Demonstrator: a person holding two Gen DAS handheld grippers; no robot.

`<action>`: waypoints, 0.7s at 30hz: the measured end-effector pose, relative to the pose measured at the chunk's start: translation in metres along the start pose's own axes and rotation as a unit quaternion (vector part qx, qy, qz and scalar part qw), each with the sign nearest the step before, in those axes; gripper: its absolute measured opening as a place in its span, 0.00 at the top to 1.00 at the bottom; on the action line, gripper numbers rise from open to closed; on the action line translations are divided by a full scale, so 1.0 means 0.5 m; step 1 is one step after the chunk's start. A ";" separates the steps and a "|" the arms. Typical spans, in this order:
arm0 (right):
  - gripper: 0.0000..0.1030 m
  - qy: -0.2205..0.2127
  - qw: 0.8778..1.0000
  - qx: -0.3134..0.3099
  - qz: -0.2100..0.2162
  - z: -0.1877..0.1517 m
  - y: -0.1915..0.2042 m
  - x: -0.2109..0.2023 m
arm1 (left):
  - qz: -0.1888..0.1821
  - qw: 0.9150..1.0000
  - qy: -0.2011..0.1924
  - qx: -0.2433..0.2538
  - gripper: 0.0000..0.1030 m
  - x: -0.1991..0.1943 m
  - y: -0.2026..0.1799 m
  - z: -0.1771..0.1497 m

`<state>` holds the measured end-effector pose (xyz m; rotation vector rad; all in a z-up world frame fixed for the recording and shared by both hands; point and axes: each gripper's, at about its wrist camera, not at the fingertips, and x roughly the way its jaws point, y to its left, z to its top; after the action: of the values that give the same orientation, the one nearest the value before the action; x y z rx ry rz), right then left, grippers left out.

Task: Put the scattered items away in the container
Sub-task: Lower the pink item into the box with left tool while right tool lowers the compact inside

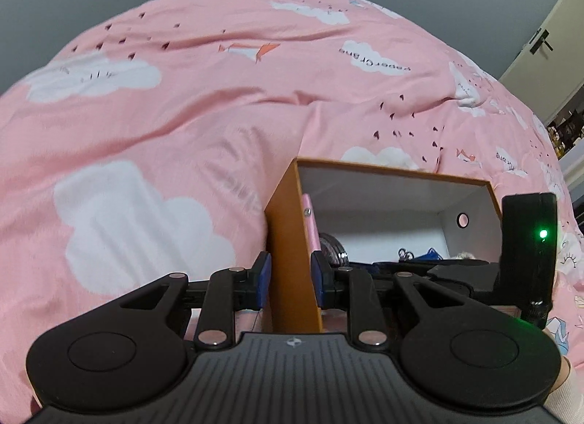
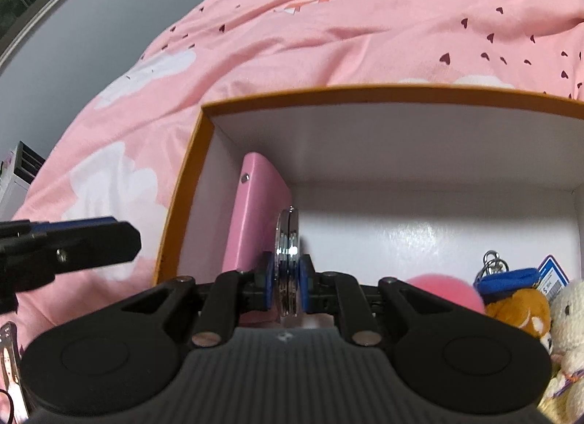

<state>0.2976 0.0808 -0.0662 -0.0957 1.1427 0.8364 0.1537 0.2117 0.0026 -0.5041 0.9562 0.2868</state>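
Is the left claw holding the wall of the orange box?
Yes, the left claw is shut on the left wall of the orange box, with one blue pad outside it and one inside.

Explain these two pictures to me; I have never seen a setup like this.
A person holds two hand-held pincers, each with a fisheye camera looking along its fingers. In the left camera's picture, the left tool straddles and grips the orange box wall, steadying it on the pink cloud-print duvet. In the right camera's picture, the right tool pinches a round silver compact mirror on edge inside the box, beside a pink case. Plush keychains lie inside too.
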 end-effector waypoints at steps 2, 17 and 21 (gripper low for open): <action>0.81 -0.001 1.000 0.002 0.009 -0.002 0.003 -0.005 | -0.002 1.000 0.004 -0.007 0.75 0.005 0.008 -0.007; 0.83 0.000 0.993 0.088 0.076 -0.017 -0.025 -0.035 | -0.031 0.999 0.007 -0.041 0.75 0.006 0.034 -0.033; 0.83 0.000 0.991 0.103 0.087 -0.023 -0.035 -0.034 | -0.032 0.999 0.007 -0.037 0.75 0.003 0.029 -0.041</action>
<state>0.2972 0.0540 -0.0629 0.1765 1.2431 0.8658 0.1336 0.2133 -0.0128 -0.6038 0.9447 0.2624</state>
